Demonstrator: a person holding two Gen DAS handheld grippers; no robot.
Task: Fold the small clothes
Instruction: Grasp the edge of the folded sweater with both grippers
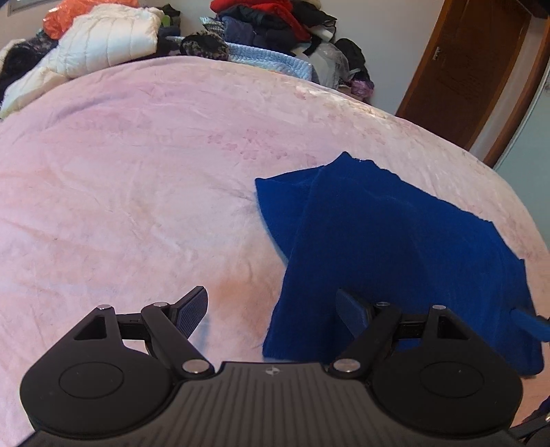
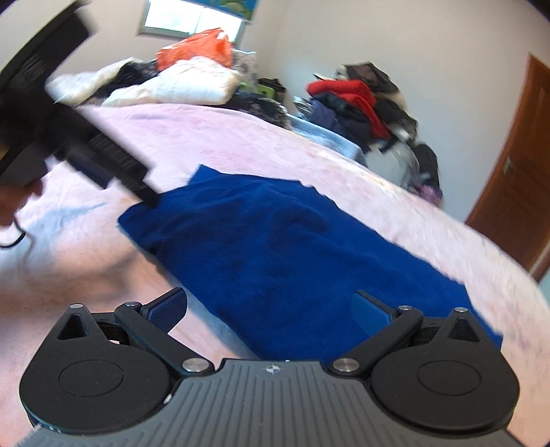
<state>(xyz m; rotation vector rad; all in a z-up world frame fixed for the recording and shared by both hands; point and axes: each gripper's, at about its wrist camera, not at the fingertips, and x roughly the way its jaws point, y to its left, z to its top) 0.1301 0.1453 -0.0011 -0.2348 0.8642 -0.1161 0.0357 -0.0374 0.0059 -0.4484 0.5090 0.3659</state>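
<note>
A dark blue knitted garment (image 1: 395, 247) lies flat on the pink bedspread (image 1: 137, 172), with one side folded over itself. My left gripper (image 1: 273, 309) is open and empty just above the garment's near left edge. In the right wrist view the same garment (image 2: 292, 247) stretches across the bed. My right gripper (image 2: 270, 309) is open and empty above its near edge. The left gripper's body (image 2: 51, 113) shows blurred at the upper left of that view, above the garment's far corner.
Piles of clothes lie along the bed's far edge: a white puffer jacket (image 1: 106, 37), an orange bag (image 1: 65, 17), red and dark clothes (image 1: 268, 17) and a light blue knit (image 1: 271, 60). A brown wooden door (image 1: 481, 68) stands at the right.
</note>
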